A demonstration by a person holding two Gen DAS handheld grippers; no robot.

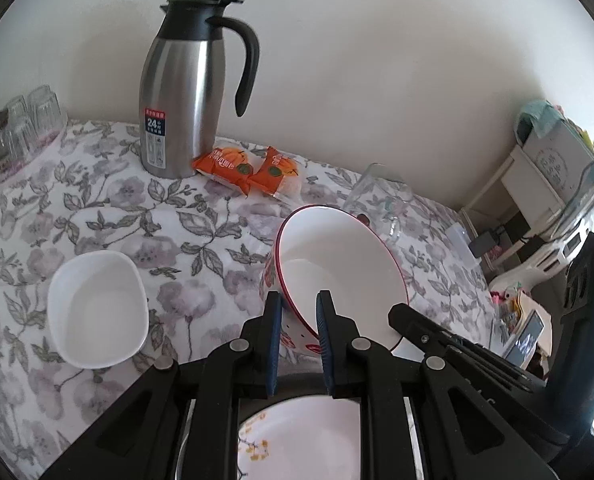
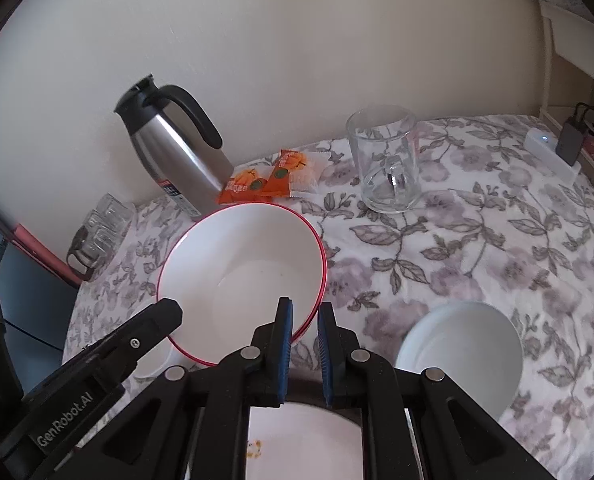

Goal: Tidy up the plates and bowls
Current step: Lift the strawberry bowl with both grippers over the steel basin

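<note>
A white bowl with a red rim and a flower pattern outside hangs tilted above the table, held from both sides. My left gripper is shut on its near left rim. My right gripper is shut on the bowl's near right rim. A squarish white bowl sits on the cloth to the left. A round white bowl sits to the right. Beneath both grippers lies a white plate with a yellow flower print, also seen as the plate in the right wrist view.
A steel thermos jug stands at the back by the wall, with orange snack packets beside it. A clear glass mug stands at the back right. Upturned glasses sit far left. The floral tablecloth ends at the right edge near a shelf.
</note>
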